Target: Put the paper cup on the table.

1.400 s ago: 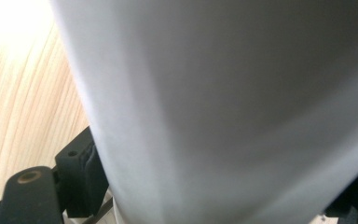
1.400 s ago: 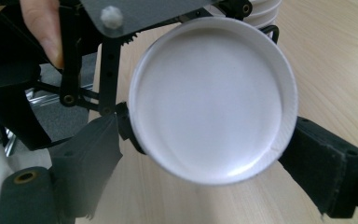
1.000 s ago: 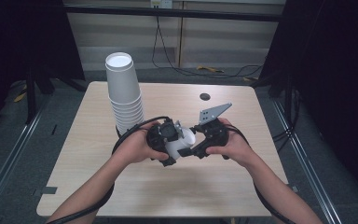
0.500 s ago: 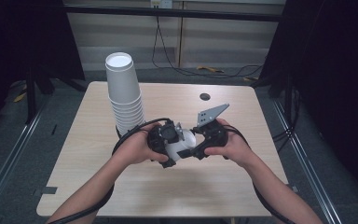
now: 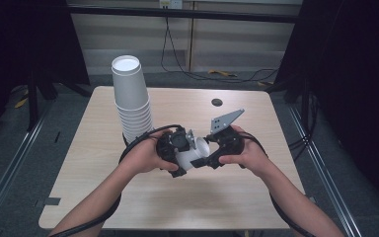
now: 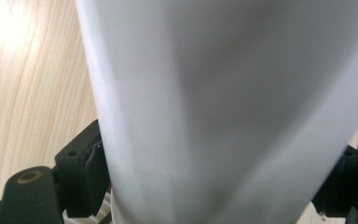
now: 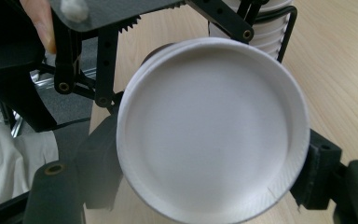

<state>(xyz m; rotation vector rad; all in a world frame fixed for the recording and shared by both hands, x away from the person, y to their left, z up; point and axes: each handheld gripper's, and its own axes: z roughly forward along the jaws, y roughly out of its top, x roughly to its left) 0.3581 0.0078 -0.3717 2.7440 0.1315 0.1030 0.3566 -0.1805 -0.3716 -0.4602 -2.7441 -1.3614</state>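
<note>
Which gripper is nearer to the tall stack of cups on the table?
Left. The left gripper is just right of the foot of the stack of cups. The right gripper is farther right, beyond the single cup held between the two.

In your left gripper view the white cup (image 6: 223, 112) sits so close between the jaws that it blurs, with its top and bottom cut off by the edges. In your right gripper view that cup's base hides where the pads (image 7: 103, 158) meet its wall. From above, your hands cover the fingertips of both the left gripper (image 5: 177, 157) and the right gripper (image 5: 212, 157).
</note>
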